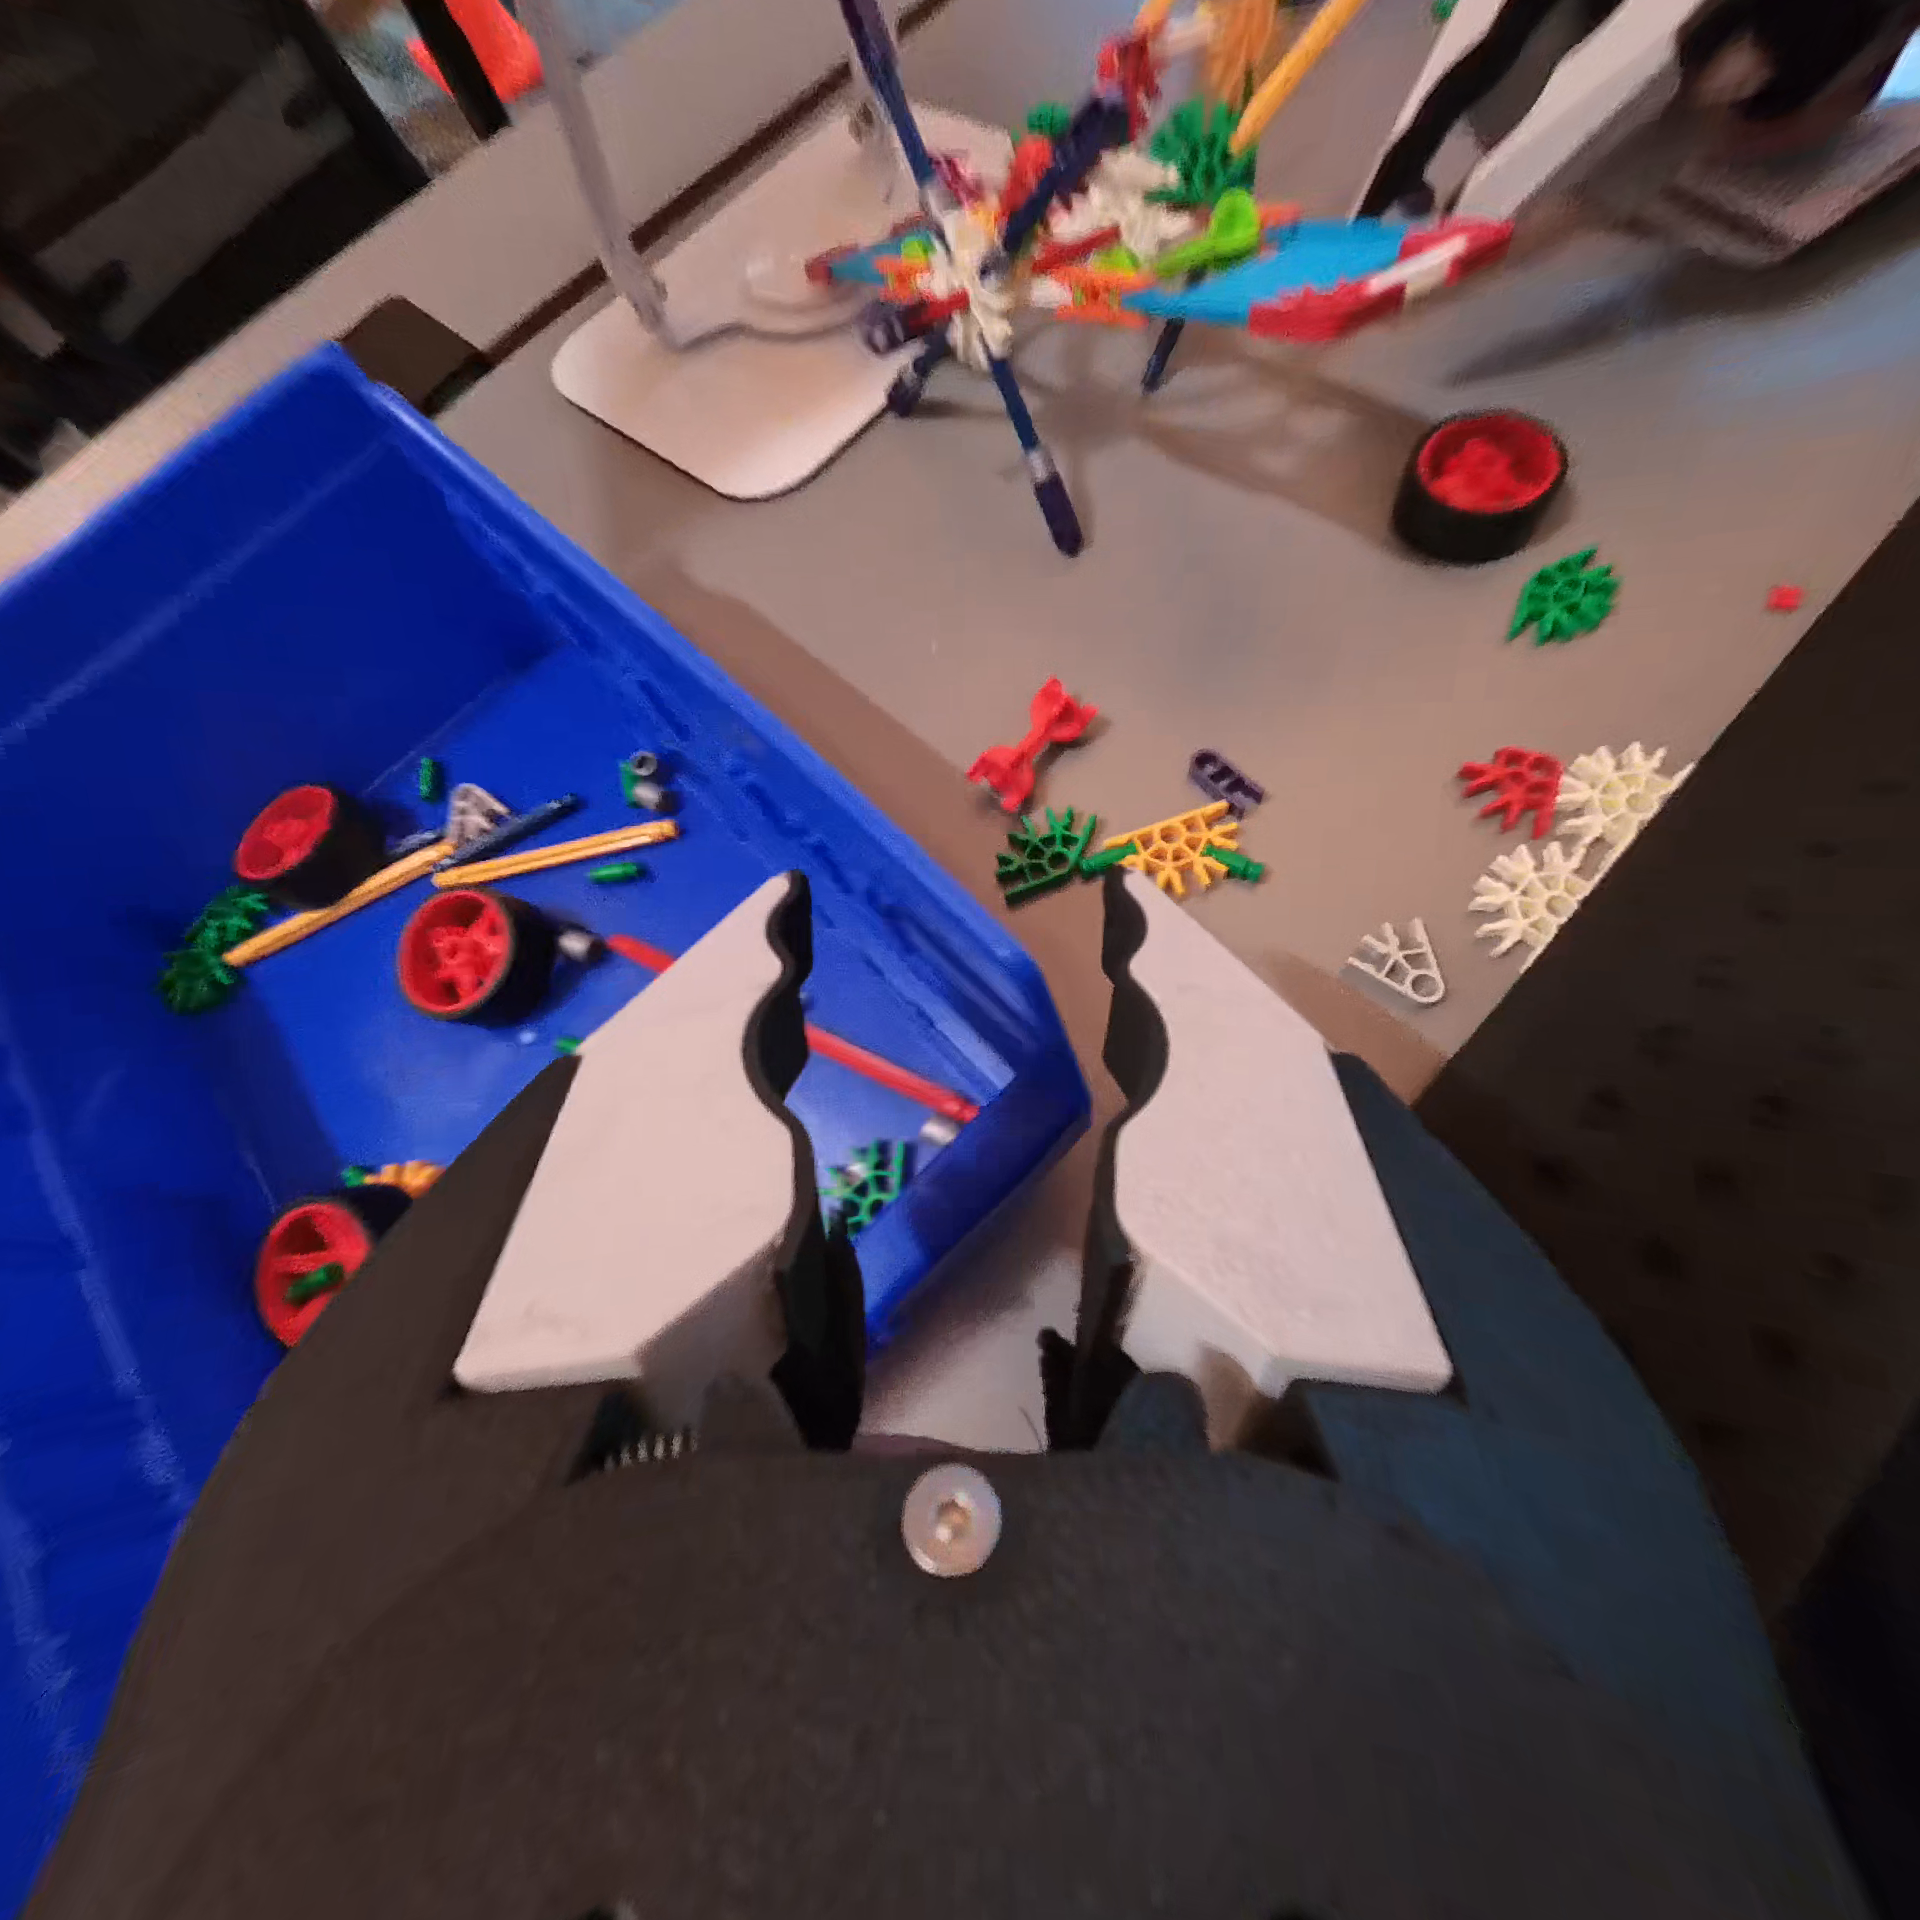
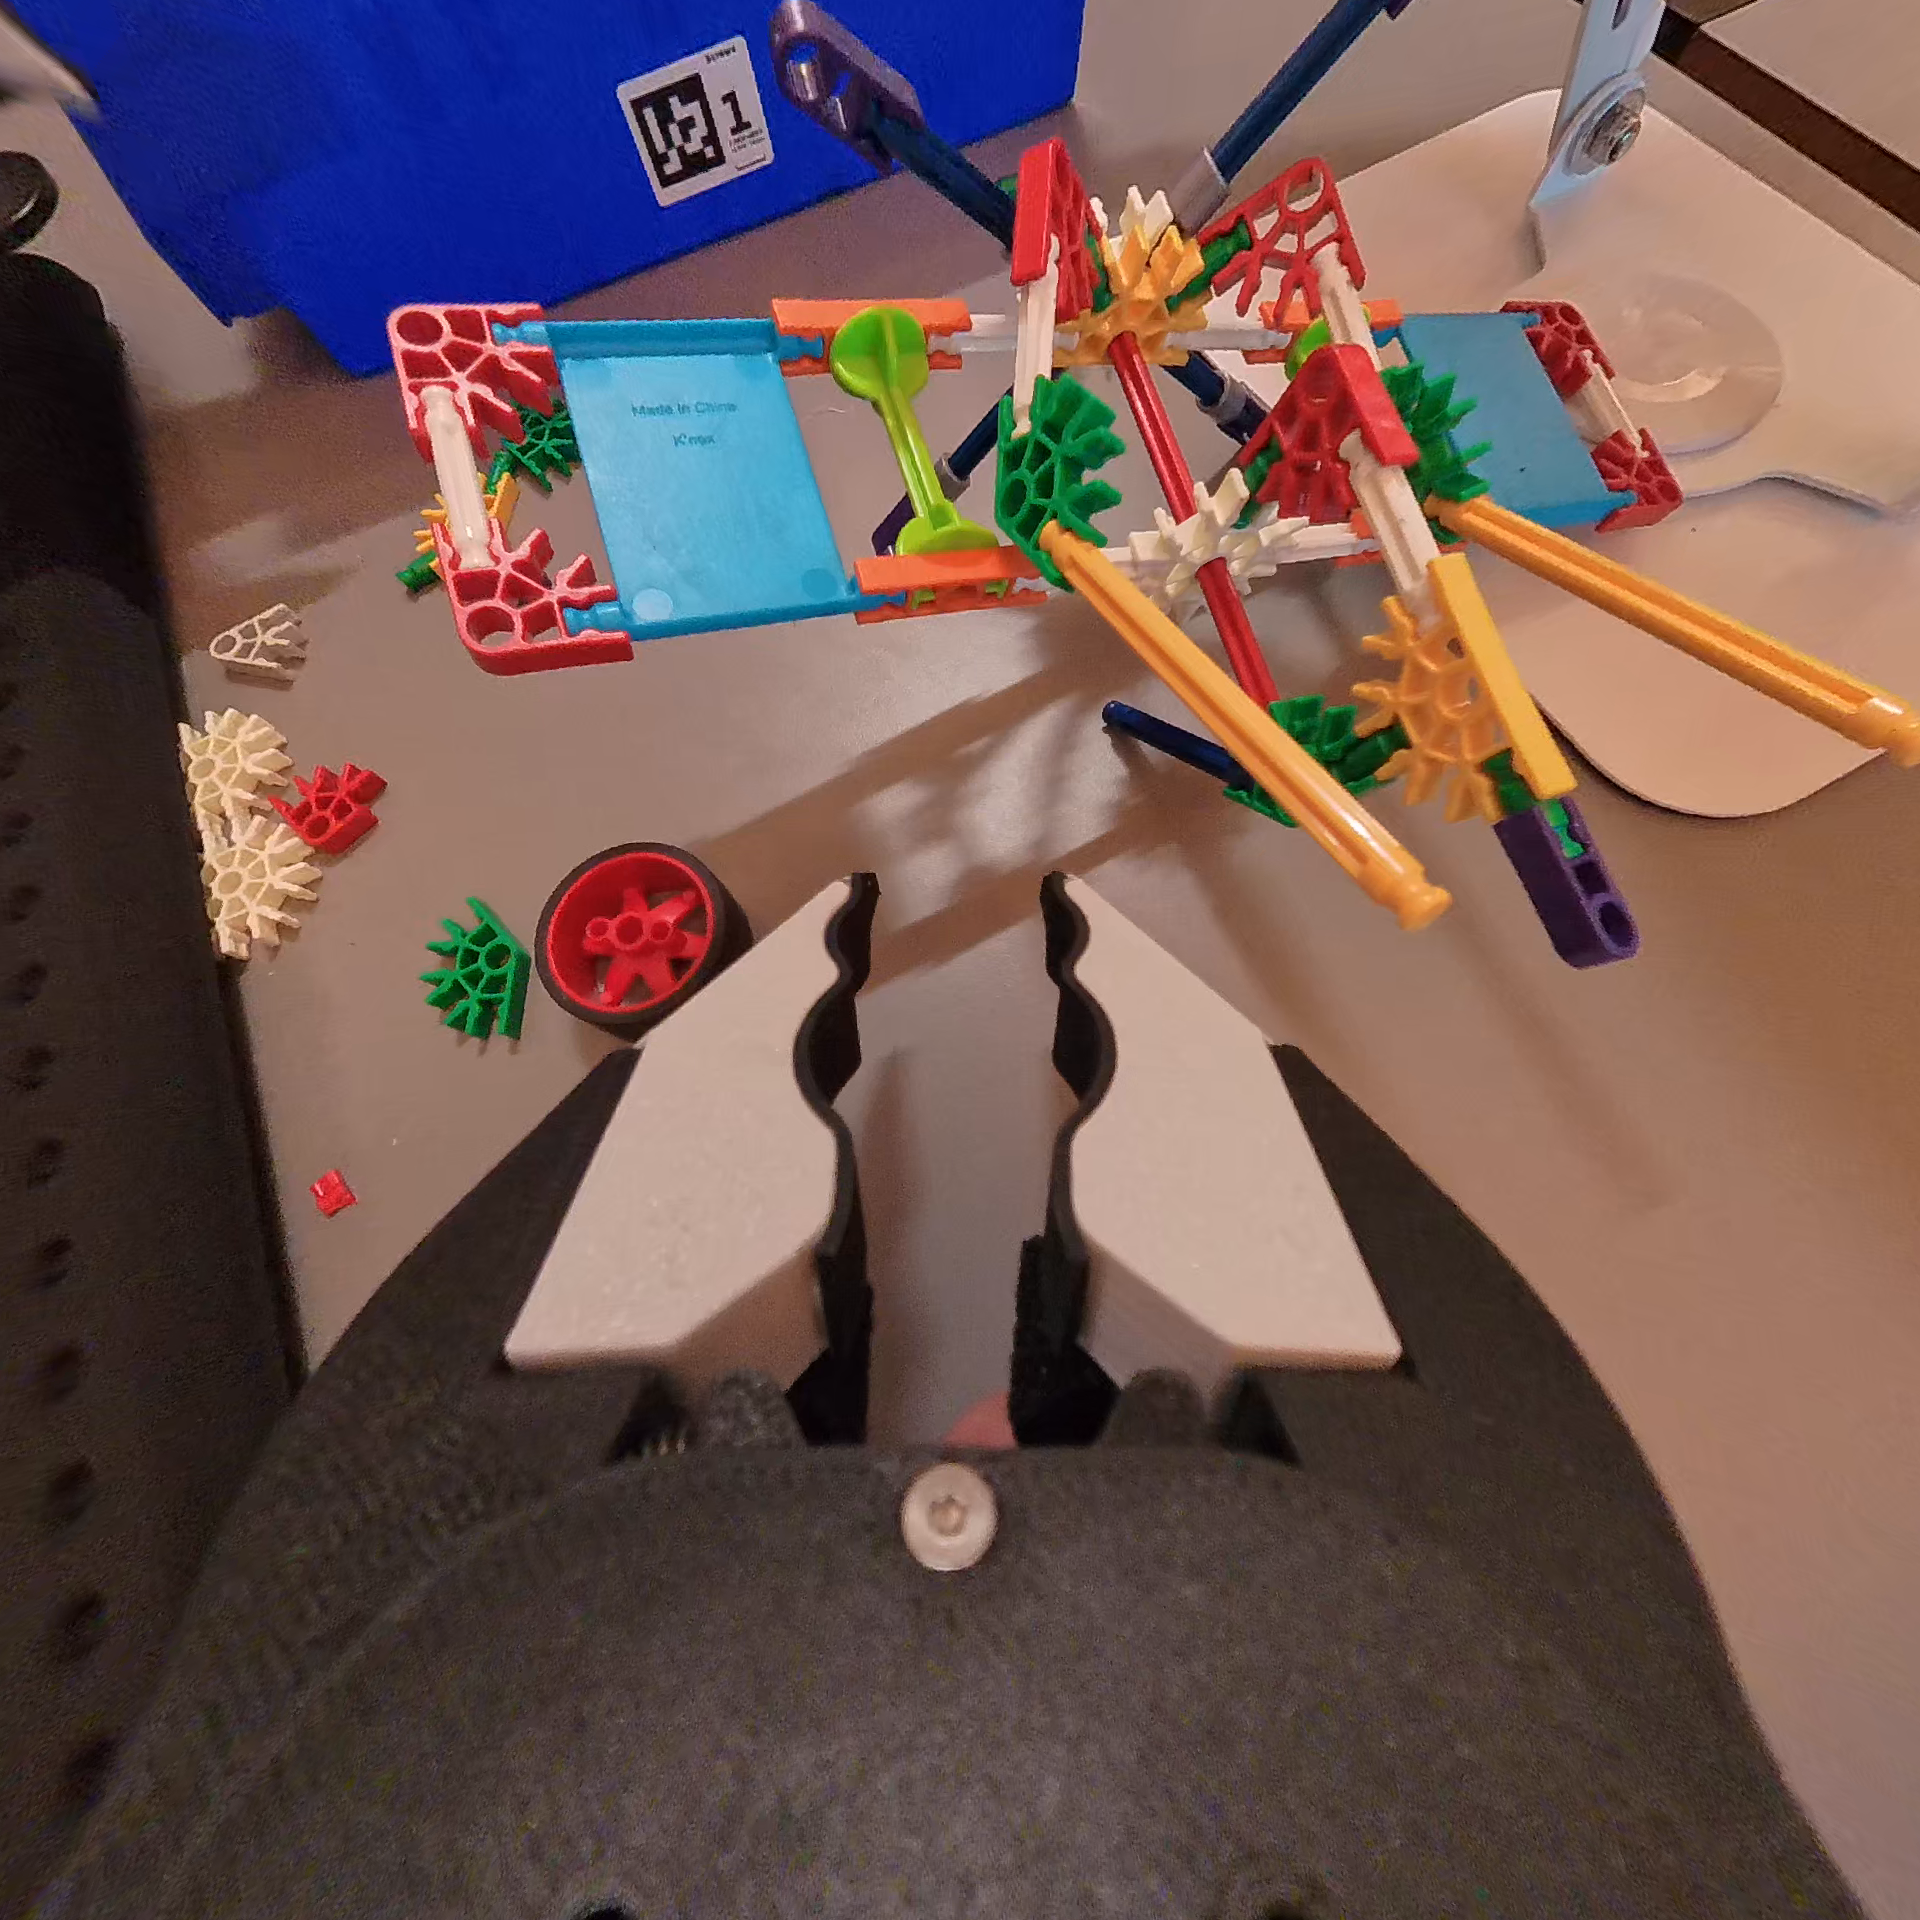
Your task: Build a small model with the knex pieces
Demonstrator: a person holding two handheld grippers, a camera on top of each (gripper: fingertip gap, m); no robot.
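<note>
We see the left gripper (image 1: 956,894) held with its jaws spread wide and nothing between them, hovering over the near corner of a blue bin (image 1: 312,623) that lies to its left. Inside that bin lie red wheels (image 1: 462,954), yellow rods (image 1: 551,852), a red rod (image 1: 883,1070) and green connectors. Just ahead of the left gripper's fingertips, on the grey table (image 1: 1195,623), sit a green connector (image 1: 1044,854) joined to a yellow connector (image 1: 1179,844), with a red connector (image 1: 1034,740) a little beyond them. To the right of the gripper lie white snowflake connectors (image 1: 1532,896) and a small grey connector (image 1: 1397,966) near the table edge. Farther ahead stands a loose red wheel (image 1: 1481,499), and beyond it the colourful rod-and-connector model (image 1: 1143,249), blurred in this view.

The right gripper (image 2: 956,894) also stands apart at a moderate width, empty, low over bare table. Immediately to its left rests the red wheel (image 2: 634,940) with a green connector (image 2: 478,971) beside it. Ahead and above its fingertips hangs the model (image 2: 1039,468), with light blue panels (image 2: 696,488), and a yellow rod (image 2: 1247,727) pointing toward the gripper. The blue bin (image 2: 416,156), bearing a square marker sticker (image 2: 694,120), lies beyond it on the left.
</note>
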